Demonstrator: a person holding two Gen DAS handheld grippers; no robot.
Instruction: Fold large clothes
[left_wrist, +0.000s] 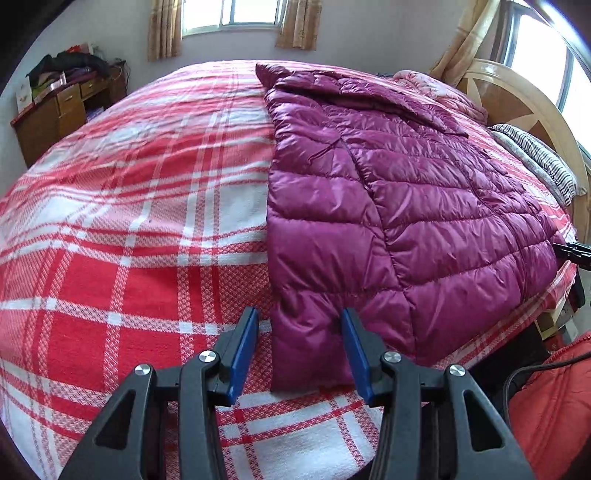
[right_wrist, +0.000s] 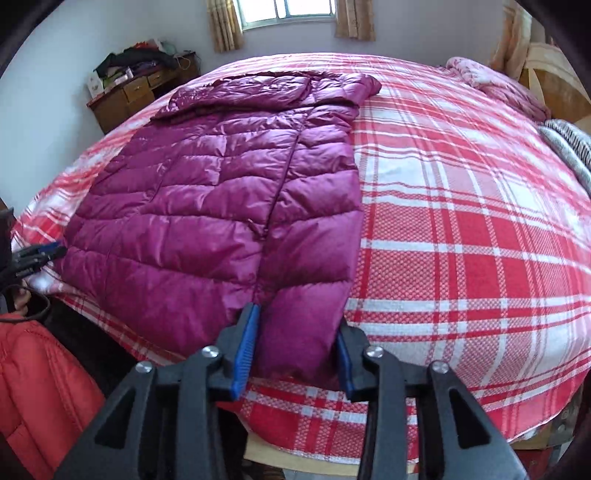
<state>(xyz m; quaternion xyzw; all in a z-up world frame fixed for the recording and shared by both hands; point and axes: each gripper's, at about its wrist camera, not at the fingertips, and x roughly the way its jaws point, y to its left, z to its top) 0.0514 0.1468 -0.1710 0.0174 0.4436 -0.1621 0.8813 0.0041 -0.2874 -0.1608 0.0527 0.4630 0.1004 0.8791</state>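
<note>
Down padding makes this purple quilted jacket (left_wrist: 406, 206) light, puffy and springy, and you should expect its shiny shell to slide against the pads, so bite deep into the hem corners rather than nipping the edge. The jacket lies flat and lengthwise on the red-and-white plaid bedspread (left_wrist: 129, 240), filling the right half of the left wrist view and the left-centre of the right wrist view, its hem towards the bottom of both frames and its collar end towards the window at the top. Your left gripper (left_wrist: 300, 350) stands partly open around one hem corner: the corner sits between the blue pads, but clear gaps show on both sides, so nothing is held yet. Your right gripper (right_wrist: 297, 345) straddles the other hem corner beside the zip line, and its pads look to be touching the fabric on both sides; I judge that a grip, though puffed cloth hides the right-hand pad and how firm the hold is cannot be told. The sleeves seem tucked under or folded over near the top, and the fisheye curve makes that hard to read. At the frame edges you see an orange-red padded garment (right_wrist: 33, 387), cut off, and whether it belongs to the person cannot be told. Each view also shows only a sliver of the opposite gripper.
</note>
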